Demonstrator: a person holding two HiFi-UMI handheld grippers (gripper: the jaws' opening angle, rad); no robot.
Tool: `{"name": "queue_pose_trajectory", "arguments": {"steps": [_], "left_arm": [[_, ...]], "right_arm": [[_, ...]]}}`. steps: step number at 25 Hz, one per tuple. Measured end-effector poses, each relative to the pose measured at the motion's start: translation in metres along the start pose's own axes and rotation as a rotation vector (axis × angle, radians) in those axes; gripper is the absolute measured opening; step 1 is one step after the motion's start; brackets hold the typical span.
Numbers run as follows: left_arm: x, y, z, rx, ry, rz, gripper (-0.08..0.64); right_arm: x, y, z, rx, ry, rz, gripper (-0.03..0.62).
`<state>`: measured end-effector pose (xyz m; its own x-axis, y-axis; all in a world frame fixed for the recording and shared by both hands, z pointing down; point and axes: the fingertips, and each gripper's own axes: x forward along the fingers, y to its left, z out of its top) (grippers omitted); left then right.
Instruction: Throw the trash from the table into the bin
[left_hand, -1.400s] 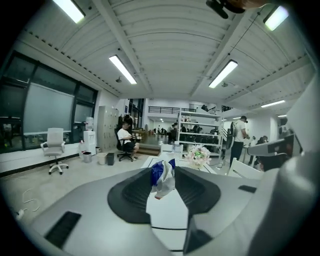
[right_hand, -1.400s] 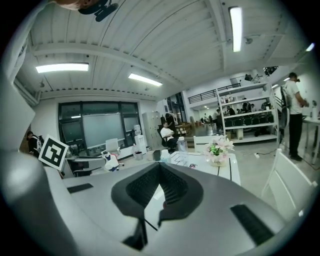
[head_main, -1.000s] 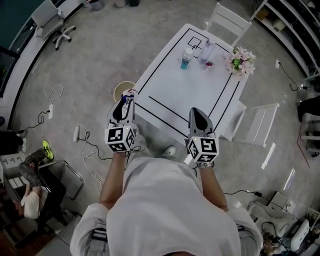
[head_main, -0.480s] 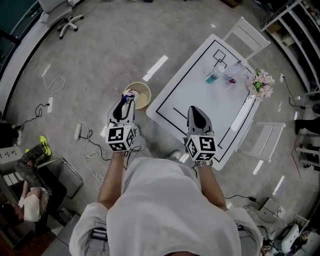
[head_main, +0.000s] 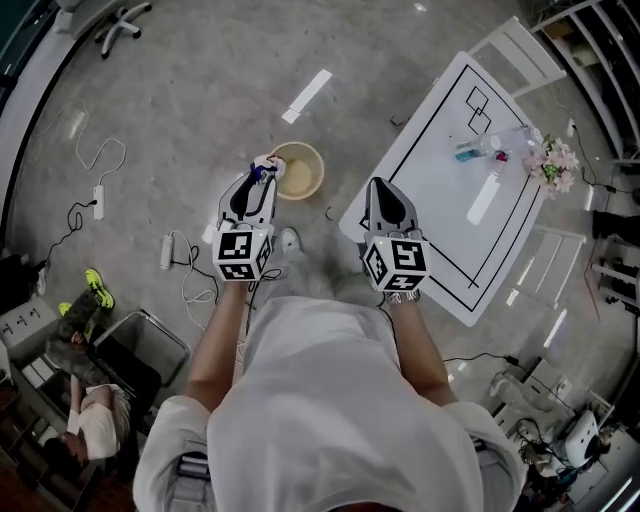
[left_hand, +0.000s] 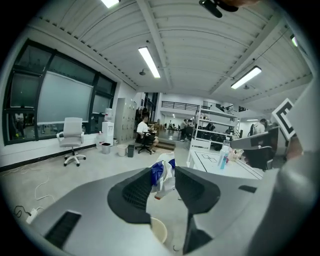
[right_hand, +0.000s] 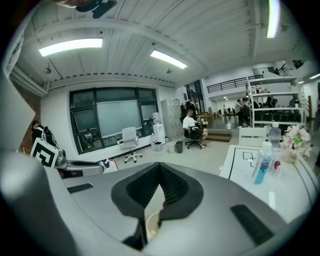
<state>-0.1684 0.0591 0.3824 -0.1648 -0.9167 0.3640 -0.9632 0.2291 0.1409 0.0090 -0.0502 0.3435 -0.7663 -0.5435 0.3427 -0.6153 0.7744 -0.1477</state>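
My left gripper (head_main: 260, 178) is shut on a crumpled white and blue wrapper (head_main: 266, 163), held just left of a round beige bin (head_main: 299, 171) on the floor. In the left gripper view the wrapper (left_hand: 161, 172) is pinched between the dark pads, and the bin's rim (left_hand: 159, 231) shows below them. My right gripper (head_main: 377, 184) hangs over the near corner of the white table (head_main: 450, 215). Its jaws (right_hand: 160, 169) meet at the tips with nothing between them. The bin (right_hand: 152, 223) appears low through the gap under those tips.
Two bottles (head_main: 472, 150) and a bunch of flowers (head_main: 555, 161) stand at the table's far end. White chairs (head_main: 518, 50) flank the table. Power strips and cables (head_main: 167, 251) lie on the floor to the left, near a metal chair (head_main: 135, 350) and a seated person (head_main: 85, 420).
The view has swung left from the table toward the bin. The table has slid to the right of the picture, and the bin now lies just ahead of my left gripper, which still holds the wrapper.
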Motion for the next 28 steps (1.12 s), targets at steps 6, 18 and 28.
{"name": "queue_pose_trajectory", "arguments": {"steps": [6, 18, 28], "left_arm": [[0.035, 0.041, -0.025, -0.023, 0.050, -0.016, 0.149], [0.133, 0.091, -0.179, -0.084, 0.268, -0.050, 0.149], [0.225, 0.118, -0.352, -0.095, 0.449, -0.094, 0.149]], "right_arm": [[0.071, 0.030, -0.029, 0.026, 0.081, 0.007, 0.002], [0.208, 0.042, -0.181, 0.201, 0.311, -0.054, 0.002], [0.281, 0.010, -0.334, 0.282, 0.428, -0.145, 0.002]]}}
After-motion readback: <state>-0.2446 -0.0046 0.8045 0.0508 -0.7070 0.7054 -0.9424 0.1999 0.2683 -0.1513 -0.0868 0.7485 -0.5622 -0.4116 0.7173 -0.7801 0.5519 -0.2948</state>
